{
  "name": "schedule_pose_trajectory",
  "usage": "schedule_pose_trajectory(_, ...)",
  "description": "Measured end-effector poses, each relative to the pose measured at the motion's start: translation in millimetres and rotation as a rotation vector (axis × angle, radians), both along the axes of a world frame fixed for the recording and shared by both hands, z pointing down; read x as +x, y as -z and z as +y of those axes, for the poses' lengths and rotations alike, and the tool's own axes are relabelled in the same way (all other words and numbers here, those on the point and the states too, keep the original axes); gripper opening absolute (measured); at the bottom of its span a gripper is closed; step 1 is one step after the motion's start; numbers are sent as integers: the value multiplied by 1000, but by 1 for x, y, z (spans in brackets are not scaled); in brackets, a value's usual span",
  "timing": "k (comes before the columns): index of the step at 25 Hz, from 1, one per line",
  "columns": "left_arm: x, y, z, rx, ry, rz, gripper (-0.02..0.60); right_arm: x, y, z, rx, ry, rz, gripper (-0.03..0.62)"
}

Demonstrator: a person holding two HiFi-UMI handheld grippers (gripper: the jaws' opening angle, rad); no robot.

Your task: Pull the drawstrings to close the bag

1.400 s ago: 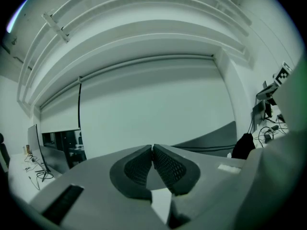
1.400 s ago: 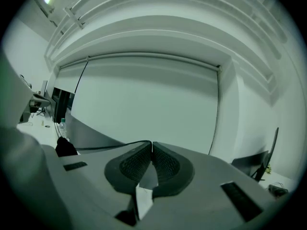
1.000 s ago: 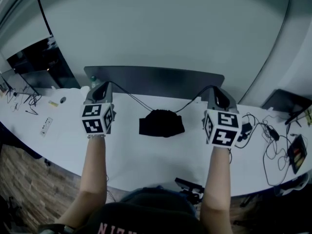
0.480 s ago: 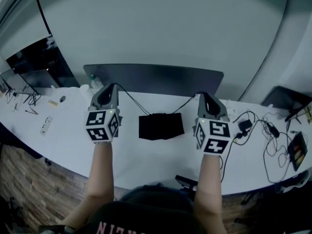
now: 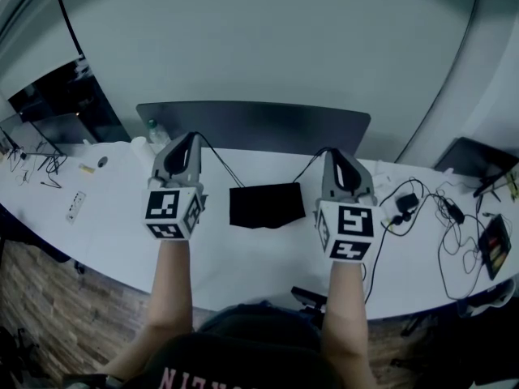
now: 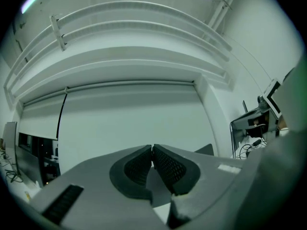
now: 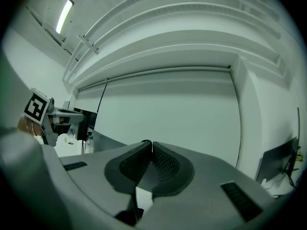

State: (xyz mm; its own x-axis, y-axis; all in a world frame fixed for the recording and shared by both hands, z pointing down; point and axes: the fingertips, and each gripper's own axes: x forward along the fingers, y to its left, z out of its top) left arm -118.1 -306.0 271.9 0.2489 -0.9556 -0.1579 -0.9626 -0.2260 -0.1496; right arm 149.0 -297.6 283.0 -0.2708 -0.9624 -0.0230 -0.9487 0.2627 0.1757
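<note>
A white tabletop (image 5: pixel 113 233) runs across the head view in front of a plain grey wall (image 5: pixel 268 39), with a dark panel (image 5: pixel 259 124) standing along its far edge. The bag (image 5: pixel 266 205), black and lying flat, rests on the tabletop between the two grippers and touches neither. The left hand-held gripper (image 5: pixel 192 137) is held above the tabletop to the left of the bag, with its marker cube (image 5: pixel 172 213) facing the camera. The left drawstring (image 5: pixel 217 164) runs from its tip down to the bag's upper left corner. The right hand-held gripper (image 5: pixel 331 151) is held at a similar height to the right of the bag. The right drawstring (image 5: pixel 306 167) runs from its tip to the bag's upper right corner. A bottle (image 5: pixel 153 128) stands near the panel's left end. Loose cables (image 5: pixel 442 225) lie on the tabletop at the right, well apart from the bag.

In the left gripper view, the left hand-held gripper (image 6: pixel 152 150) has its jaws closed, and the ribbed pads (image 6: pixel 165 164) meet at the tip. The drawstring itself cannot be made out here; the grip on it is read from the head view. The wall fills the background, and a desk with screens (image 6: pixel 259 128) shows at the right edge.

In the right gripper view, the right hand-held gripper (image 7: pixel 152 145) also has its jaws closed. A short dark arc of the right drawstring (image 7: pixel 145 141) shows at the tip, pinched between the pads. The bottle (image 7: pixel 89 145) and the other gripper's marker cube (image 7: pixel 37 107) appear at the left.
</note>
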Motion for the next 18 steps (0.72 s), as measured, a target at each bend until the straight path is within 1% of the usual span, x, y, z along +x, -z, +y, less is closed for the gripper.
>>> schedule_pose_trajectory(7, 8, 8, 12, 63, -46, -49, 14, 2, 7, 4, 44, -2, 10, 5)
schedule_pose_trajectory(12, 9, 10, 12, 73, -44, -53, 14, 8, 6, 5, 45, -30, 41, 5)
schedule_pose_trajectory(18, 8, 8, 10, 61, -33, -58, 14, 5, 11, 4, 50, -13, 41, 5)
